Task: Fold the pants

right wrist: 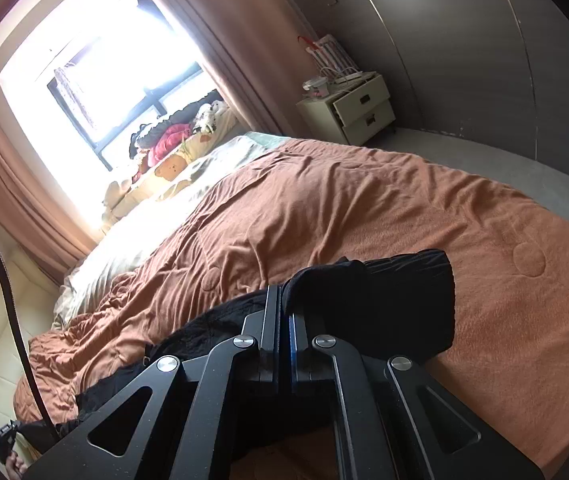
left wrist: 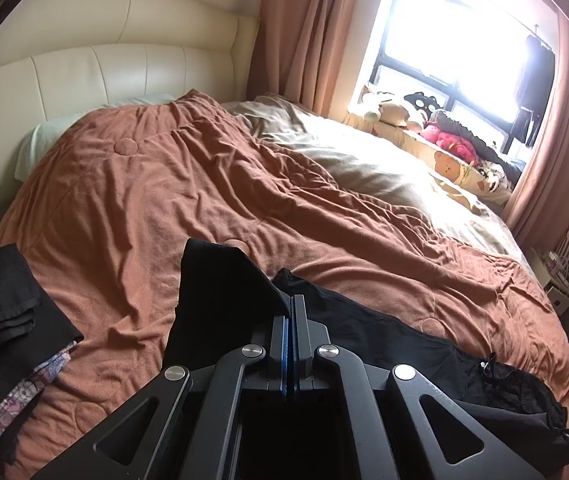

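Left hand-held gripper, black with blue pads, has its jaws pressed together and clamped on a fold of the black fabric pants, a flap of the cloth standing up just left of its fingers and the rest trailing off to its right across the bed. Right hand-held gripper is likewise closed tight on the same black pants, with a dark bunch of cloth sitting just right of its fingers and more hanging down to its lower left. Under and ahead of both lies the rumpled rust-orange quilted bedspread, and beyond that a pale beige sheet in bright window light. Far ahead of the left one, the cream padded headboard; to its left, a stack of dark folded garments rests on the bedspread. Far ahead and right of the right one stands a cream two-drawer nightstand against the grey wardrobe wall.
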